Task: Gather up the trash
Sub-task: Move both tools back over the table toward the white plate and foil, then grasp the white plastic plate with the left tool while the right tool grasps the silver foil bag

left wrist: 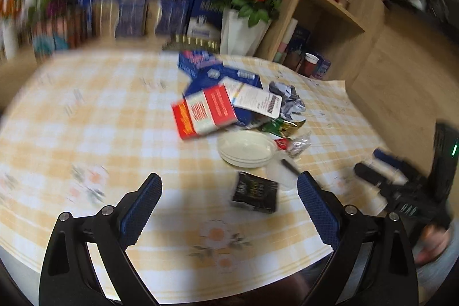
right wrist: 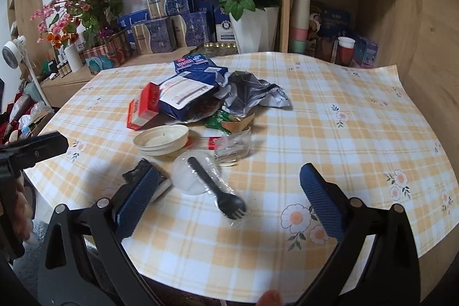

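Yellow-and-white checked cloth over the surface [right wrist: 330,111], trash heaped mid-cloth. Left gripper [left wrist: 229,191] hovering above the near edge, blue pads spread wide, nothing between them. Just ahead of it, between the fingertips, a black sachet [left wrist: 255,192] lying flat. Beyond that, stacked cream lids [left wrist: 246,148], then a red-and-white carton [left wrist: 205,112] leaning on a blue bag [left wrist: 226,76] with a white label. Off to the right of those, crumpled silver foil [left wrist: 287,99] and a green-gold wrapper [left wrist: 282,126]. Motion blur smearing the left view.

Right gripper [right wrist: 229,191] likewise wide apart and empty, low over the cloth. Right between its fingers, a black plastic fork [right wrist: 221,191] in a clear wrapper, resting on a clear round lid [right wrist: 189,177]. By the left fingertip, the black sachet [right wrist: 137,171], partly hidden behind the pad. Further ahead, a clear plastic cup [right wrist: 233,146] on its side, the cream lids [right wrist: 162,139], the carton [right wrist: 145,108], the blue bag [right wrist: 186,96], the foil [right wrist: 252,96].

Far behind the heap, red roses in a white pot [right wrist: 252,27].
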The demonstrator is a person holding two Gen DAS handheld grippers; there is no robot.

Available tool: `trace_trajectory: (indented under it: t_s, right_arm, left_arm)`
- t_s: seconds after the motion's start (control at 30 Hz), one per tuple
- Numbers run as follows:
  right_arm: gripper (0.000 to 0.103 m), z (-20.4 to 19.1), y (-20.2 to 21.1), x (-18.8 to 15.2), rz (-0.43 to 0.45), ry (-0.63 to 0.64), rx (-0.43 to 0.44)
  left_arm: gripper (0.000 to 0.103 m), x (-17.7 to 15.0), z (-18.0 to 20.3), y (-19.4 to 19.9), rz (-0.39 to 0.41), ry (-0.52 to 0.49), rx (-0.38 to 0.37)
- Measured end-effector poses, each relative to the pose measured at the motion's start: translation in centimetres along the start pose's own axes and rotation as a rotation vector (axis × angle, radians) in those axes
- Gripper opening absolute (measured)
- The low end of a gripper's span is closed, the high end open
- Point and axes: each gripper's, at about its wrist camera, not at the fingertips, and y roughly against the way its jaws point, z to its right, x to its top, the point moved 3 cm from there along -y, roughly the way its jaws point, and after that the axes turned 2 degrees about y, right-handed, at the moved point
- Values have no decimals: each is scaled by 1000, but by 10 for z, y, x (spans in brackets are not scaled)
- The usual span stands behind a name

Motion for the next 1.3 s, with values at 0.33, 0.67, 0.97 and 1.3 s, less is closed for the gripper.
trace_trajectory:
  t_s: [0.33, 0.67, 0.97, 1.3]
  right_arm:
    - [97, 13, -26, 4, -19, 59, -63]
    - [97, 29, -43, 10, -56, 77, -57]
    - [97, 52, -56, 37, -51, -42, 13]
    - [86, 67, -120, 100, -83, 67, -106]
  left_arm:
    - [64, 13, -26, -73, -128, 423, -117]
    - [33, 8, -51, -122, -194, 632, -95]
    - [4, 15, -42, -98, -108, 446, -26]
    - [4, 31, -39, -59, -7, 352, -5]
